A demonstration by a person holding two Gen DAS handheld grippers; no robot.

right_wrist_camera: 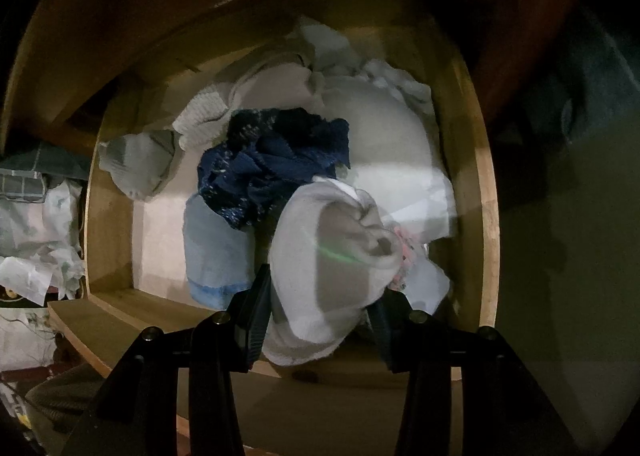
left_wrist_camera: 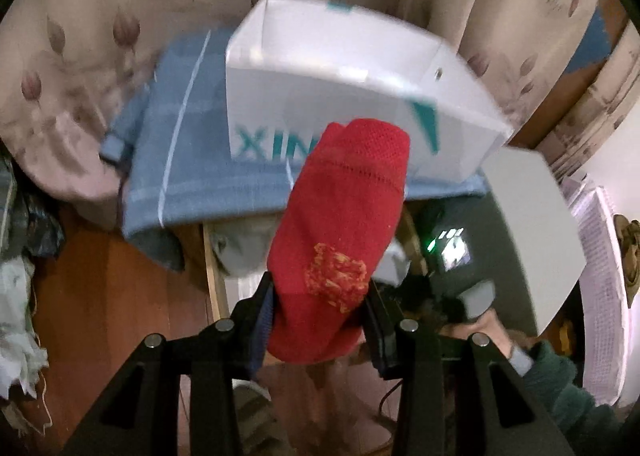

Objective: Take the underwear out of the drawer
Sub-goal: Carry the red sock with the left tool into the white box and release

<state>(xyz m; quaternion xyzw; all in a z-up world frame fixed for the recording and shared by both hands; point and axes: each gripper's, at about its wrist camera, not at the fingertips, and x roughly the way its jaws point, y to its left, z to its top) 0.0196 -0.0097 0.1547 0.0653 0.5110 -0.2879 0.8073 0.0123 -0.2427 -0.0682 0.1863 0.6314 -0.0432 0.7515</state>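
My left gripper (left_wrist_camera: 320, 320) clamps a red knitted garment (left_wrist_camera: 340, 240) before a white cardboard box (left_wrist_camera: 320, 67); my right gripper (right_wrist_camera: 320, 316) clamps a white cloth bundle (right_wrist_camera: 320, 256) over the wooden drawer (right_wrist_camera: 490, 215).

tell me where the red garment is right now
In the left wrist view the red garment is centre frame, clamped in the left claw, in front of the white box.
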